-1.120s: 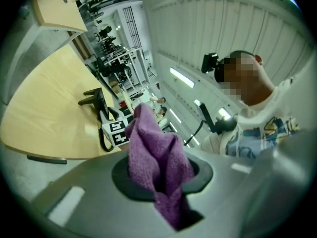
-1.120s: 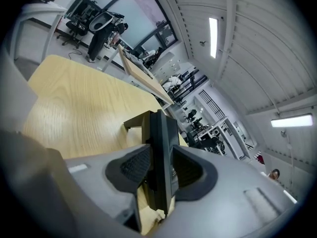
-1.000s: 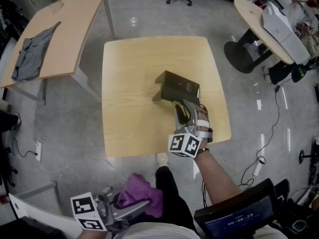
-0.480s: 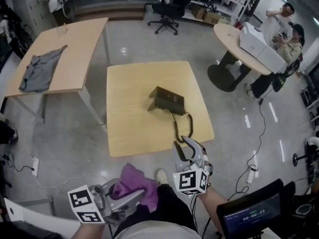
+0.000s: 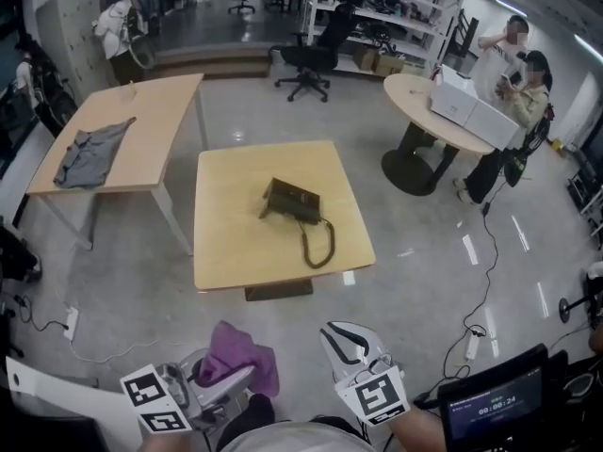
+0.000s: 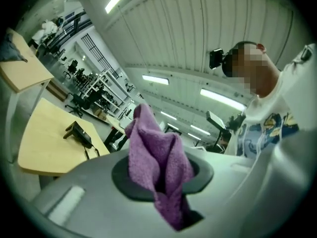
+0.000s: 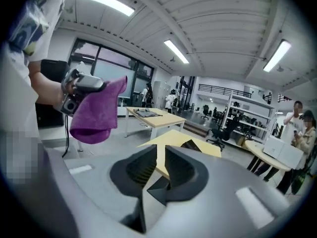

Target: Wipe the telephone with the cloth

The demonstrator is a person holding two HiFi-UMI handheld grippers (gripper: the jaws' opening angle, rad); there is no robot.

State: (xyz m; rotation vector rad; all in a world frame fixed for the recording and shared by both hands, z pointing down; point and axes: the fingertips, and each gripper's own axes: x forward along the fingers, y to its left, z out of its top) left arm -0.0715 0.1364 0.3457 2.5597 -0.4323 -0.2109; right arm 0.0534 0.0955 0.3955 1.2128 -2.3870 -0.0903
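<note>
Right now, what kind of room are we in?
Probably an office or lab workroom: there are wooden desks, a rolling chair, and storage shelves along the back.

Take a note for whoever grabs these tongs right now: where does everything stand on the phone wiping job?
Left tongs: shut on the purple cloth, held near the body.
Right tongs: empty, just been closing, a narrow gap left.
Telephone: on the square table, cord coiled beside it; both tongs well short of the table.
Done: cloth in hand.
To do: bring it over and wipe the telephone.
</note>
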